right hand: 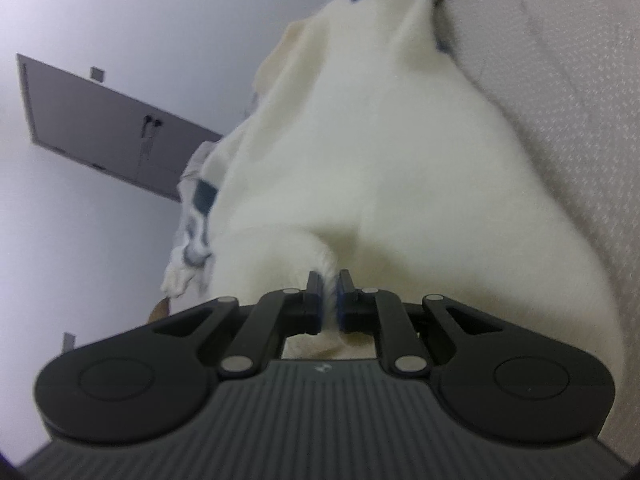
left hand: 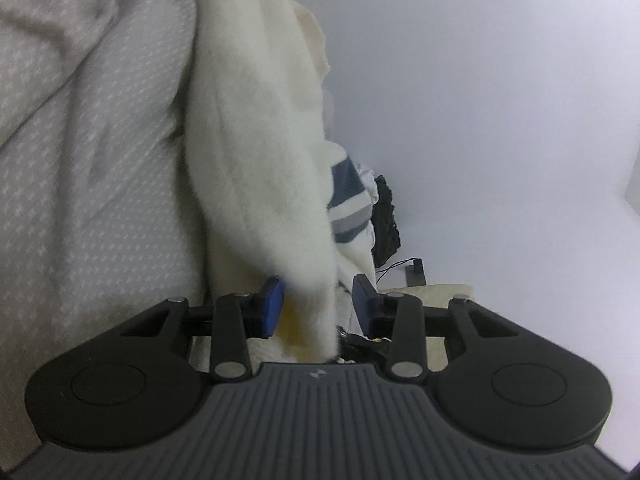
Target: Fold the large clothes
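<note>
Fleecy cream sweater (right hand: 360,168) fills centre frame; we have the right gripper (right hand: 329,304) clamped on a pinch of its edge. Left gripper (left hand: 318,306) jaws stand apart, a fold between the blue pads (left hand: 272,308), right pad clear. Patterned bedsheet (left hand: 80,160) on the left side.

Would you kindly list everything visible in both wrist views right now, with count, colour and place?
sweater: one, cream with blue and grey stripes, hanging between both grippers over the bedding
bedding: one, pale grey with small white marks, left in left view, right in right view
black object: one, behind the sweater, kind unclear
door: one, grey, left in right view
wall: white, background
left gripper: black with blue pads, sweater fold between the jaws, a gap at one pad
right gripper: black, shut on sweater
</note>
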